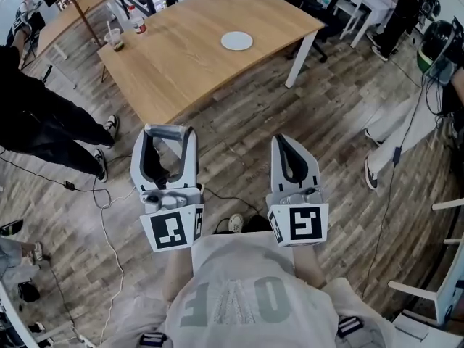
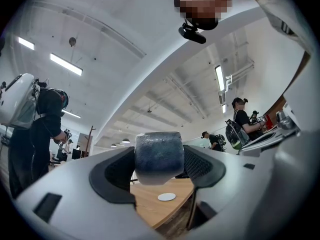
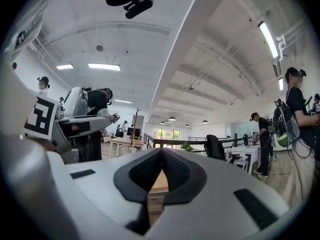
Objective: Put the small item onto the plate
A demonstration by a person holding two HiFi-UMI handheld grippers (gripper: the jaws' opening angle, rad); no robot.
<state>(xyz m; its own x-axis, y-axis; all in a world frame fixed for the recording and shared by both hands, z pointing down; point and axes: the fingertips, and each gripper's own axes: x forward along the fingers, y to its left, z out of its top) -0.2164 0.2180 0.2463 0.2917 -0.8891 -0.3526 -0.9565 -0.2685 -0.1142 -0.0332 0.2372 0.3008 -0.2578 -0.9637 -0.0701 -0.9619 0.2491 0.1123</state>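
standing well back from the pale wooden table [image 1: 181, 64], we held the small dark grey-blue cylindrical item [image 2: 159, 156] in the left gripper [image 1: 169, 136], whose jaws were spread wide and pressed on its two sides near the tips. the right gripper [image 1: 288, 143] was closed on nothing. the round white plate [image 1: 236, 40] lay far ahead on the table, bare. the item looked light and perhaps slightly soft, so we judged a hold across its middle safest against rolling.
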